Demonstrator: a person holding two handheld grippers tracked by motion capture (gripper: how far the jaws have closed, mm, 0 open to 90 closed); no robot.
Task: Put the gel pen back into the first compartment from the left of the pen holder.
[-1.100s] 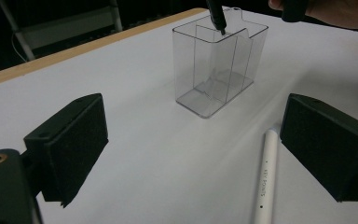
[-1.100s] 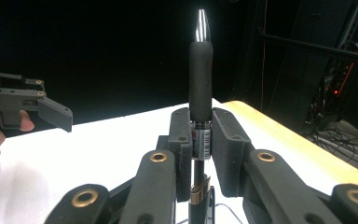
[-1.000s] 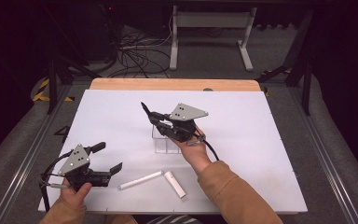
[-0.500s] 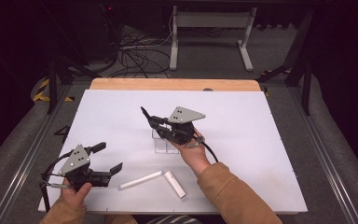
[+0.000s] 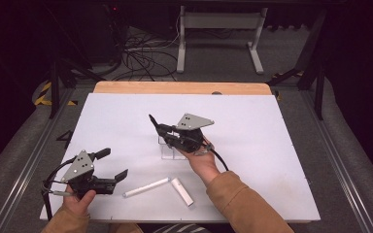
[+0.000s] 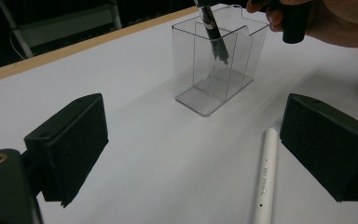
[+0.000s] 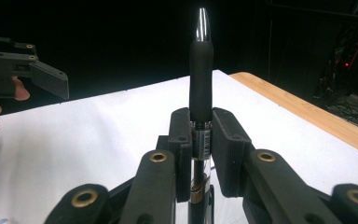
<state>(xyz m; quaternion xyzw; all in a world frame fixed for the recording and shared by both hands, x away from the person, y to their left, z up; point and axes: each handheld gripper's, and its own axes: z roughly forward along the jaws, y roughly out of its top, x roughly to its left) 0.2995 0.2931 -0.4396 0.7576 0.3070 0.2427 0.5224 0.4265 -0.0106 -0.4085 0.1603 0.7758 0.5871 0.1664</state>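
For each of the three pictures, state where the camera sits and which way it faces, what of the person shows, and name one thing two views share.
High view: above the person's side, facing forward and down on the white table; both forearms, left gripper, right gripper.
Left gripper view: rides the left gripper, faces the clear holder between open jaws; a hand at top right.
Right gripper view: looks along jaws shut on the black pen; fingers at left.
Shared: pen and holder, in high and left gripper views.

Your left gripper (image 5: 110,165): jaws wide apart, resting low near you. Your right gripper (image 5: 162,130): jaws clamped together, raised mid-table.
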